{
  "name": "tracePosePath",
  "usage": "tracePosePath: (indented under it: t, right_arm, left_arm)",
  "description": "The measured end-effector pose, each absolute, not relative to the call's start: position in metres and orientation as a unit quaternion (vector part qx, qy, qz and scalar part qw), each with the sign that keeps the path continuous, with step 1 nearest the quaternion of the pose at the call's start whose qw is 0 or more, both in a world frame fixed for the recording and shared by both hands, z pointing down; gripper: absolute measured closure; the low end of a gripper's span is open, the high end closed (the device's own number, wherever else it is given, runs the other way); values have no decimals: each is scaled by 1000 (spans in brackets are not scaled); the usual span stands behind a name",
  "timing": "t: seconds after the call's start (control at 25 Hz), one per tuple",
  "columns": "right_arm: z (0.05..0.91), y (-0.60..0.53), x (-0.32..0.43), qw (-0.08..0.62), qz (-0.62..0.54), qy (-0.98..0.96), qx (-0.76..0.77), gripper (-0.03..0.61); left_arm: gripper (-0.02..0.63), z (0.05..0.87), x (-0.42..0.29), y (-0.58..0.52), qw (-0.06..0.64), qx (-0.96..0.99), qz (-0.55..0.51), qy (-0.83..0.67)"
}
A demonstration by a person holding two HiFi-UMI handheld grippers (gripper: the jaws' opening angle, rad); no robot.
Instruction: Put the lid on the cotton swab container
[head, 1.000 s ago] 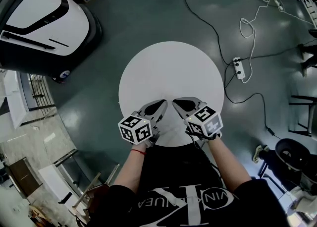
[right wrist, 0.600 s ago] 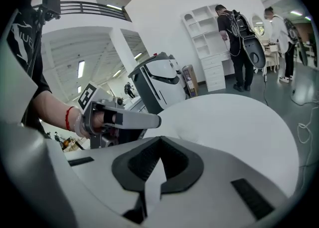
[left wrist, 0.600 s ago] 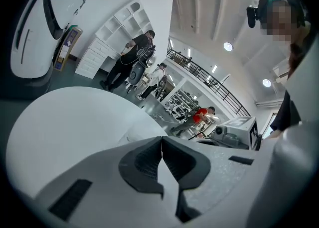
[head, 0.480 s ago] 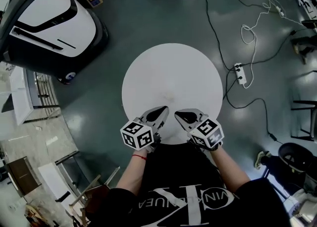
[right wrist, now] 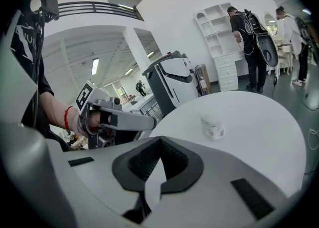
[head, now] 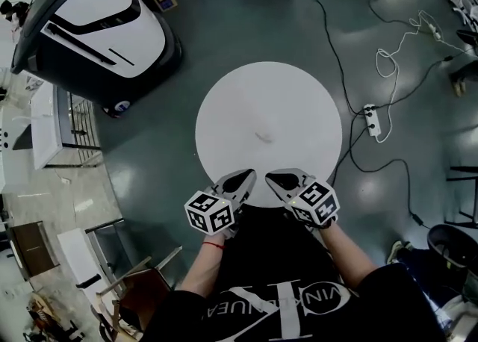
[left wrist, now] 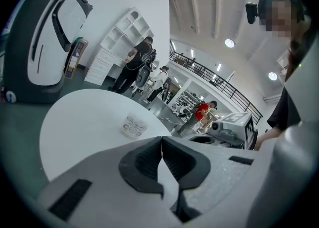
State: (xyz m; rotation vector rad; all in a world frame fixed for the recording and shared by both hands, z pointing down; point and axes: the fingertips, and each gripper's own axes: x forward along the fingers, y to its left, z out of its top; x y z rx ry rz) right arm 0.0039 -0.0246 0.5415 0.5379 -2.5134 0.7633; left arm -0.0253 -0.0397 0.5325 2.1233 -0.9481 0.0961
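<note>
Both our claws are closed and empty at the near edge of the table, and the cotton swab container stands out near the middle.

Our left gripper (left wrist: pixel 162 141) has its dark pads pressed tip to tip with nothing between them. Our right gripper (right wrist: pixel 159 141) is the same, closed on nothing. The two sit side by side over the near rim of the round white table (head: pixel 246 94), with their tips angled toward each other but apart. The cotton swab container (head: pixel 264 137) stands upright near the table's centre, well apart from both claws, and we cannot tell whether its lid is on. A power strip (head: pixel 371 120) with its cables lies on the floor to our right. A large white-and-black machine (head: pixel 89 27) is parked to the far left.
</note>
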Motion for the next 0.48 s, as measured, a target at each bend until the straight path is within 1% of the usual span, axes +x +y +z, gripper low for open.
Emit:
tracePosePath:
  t: [0.24, 0.48]
  right_arm:
    - [526, 3, -11, 218, 263, -921, 185, 577]
    - [516, 33, -1, 204, 253, -919, 225, 577]
  left_arm:
    - [604, 523, -44, -4, 388, 835, 39, -388]
    - [604, 508, -42, 28, 362, 858, 44, -362]
